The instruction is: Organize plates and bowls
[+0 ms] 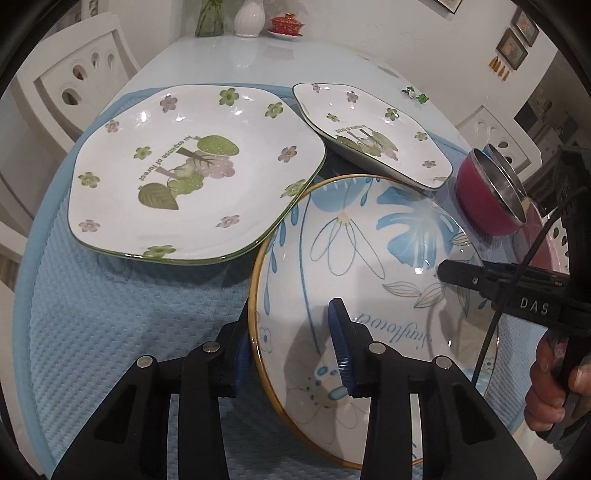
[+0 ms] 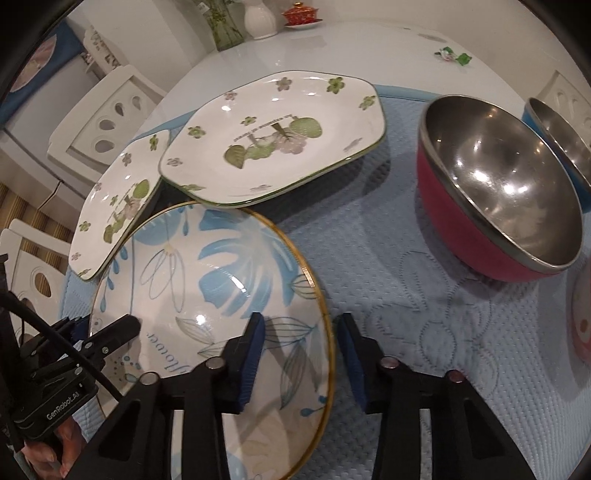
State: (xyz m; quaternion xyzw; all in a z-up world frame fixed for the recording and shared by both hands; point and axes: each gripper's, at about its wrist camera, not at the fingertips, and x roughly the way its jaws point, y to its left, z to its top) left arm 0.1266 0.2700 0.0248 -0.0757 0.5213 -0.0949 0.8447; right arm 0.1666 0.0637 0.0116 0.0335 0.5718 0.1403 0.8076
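A round blue-flowered plate [image 1: 369,236] with a yellow rim lies on the blue mat, also in the right wrist view [image 2: 221,266]. My left gripper [image 1: 291,347] is open and straddles its left rim. My right gripper [image 2: 301,350] is open and straddles its right rim. Two white plates with green flowers lie behind it: a large one [image 1: 192,173] [image 2: 122,206] and a smaller one [image 1: 373,129] [image 2: 280,136], which rests tilted on the blue plate's far edge. A pink steel bowl [image 2: 495,195] [image 1: 487,192] stands to the right.
A blue steel bowl [image 2: 561,136] stands behind the pink bowl. A pink plate edge [image 2: 581,321] shows at the far right. A white vase [image 1: 249,16], a red lidded cup [image 1: 287,23] and a green vase stand at the table's far end. White chairs [image 1: 81,74] surround the table.
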